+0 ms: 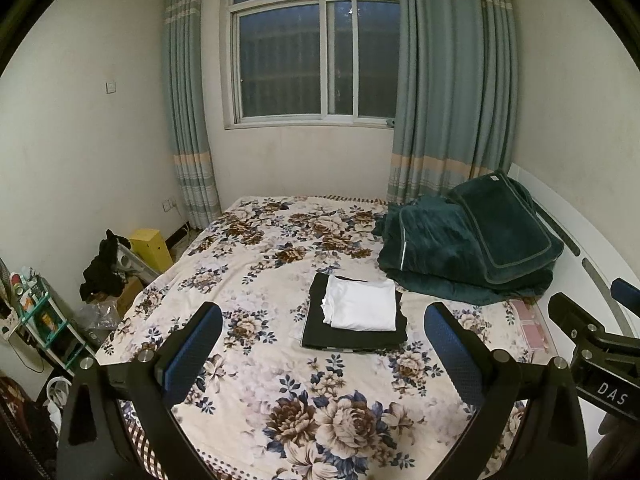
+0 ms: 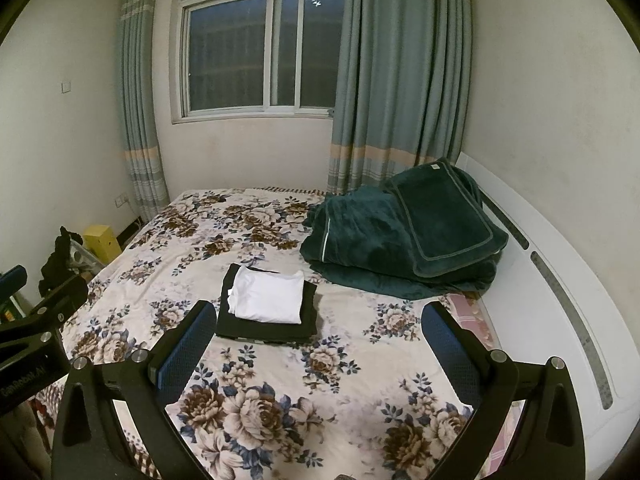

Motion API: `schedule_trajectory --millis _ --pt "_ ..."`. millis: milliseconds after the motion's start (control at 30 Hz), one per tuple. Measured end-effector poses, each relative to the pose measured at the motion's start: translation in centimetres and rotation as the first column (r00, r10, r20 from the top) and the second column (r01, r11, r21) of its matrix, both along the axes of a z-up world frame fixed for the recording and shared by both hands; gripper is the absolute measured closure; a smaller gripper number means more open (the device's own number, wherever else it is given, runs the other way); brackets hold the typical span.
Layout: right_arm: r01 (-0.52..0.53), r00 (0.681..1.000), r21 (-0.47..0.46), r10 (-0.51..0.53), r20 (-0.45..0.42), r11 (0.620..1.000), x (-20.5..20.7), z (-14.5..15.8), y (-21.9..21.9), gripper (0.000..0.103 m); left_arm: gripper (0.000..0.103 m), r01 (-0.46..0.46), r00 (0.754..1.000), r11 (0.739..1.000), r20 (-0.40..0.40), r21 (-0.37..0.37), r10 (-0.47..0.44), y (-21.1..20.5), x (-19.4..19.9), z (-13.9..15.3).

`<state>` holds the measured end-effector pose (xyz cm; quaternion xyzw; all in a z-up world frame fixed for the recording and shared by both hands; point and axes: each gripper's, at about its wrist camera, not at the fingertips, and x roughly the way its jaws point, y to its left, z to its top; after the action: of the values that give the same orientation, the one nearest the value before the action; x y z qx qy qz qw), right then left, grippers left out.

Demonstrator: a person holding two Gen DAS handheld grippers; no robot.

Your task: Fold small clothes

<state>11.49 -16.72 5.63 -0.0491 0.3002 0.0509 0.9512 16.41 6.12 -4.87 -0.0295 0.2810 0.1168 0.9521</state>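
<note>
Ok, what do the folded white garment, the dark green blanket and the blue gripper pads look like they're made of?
Folded white garment: looks like thin, smooth matte knit, perhaps cotton; it creases softly. Dark green blanket: plush fleece or velvet by its deep, fuzzy sheen, with flat piped edging. Blue gripper pads: probably rubber or foam; a fine dotted texture shows, on black rigid fingers.

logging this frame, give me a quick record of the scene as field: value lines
surface: bed with floral sheet
white garment: folded, lying on top of the black garment
black garment: folded flat on the bed, mid-bed
green blanket: heaped at the far right of the bed, apart from the stack
left gripper: open, empty, raised above the near end of the bed
right gripper: open, empty, raised beside the left one
folding state: both garments appear folded and stacked
</note>
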Motion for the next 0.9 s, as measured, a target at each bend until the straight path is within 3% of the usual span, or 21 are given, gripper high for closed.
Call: schedule_trajectory --millis 900 --pt "0.002 1.0 0.0 -0.002 0.001 1.0 -0.2 -0.07 0.2 0.0 0.0 -0.008 1.0 1.0 -0.002 0.0 0.008 -0.18 -0.25 0.15"
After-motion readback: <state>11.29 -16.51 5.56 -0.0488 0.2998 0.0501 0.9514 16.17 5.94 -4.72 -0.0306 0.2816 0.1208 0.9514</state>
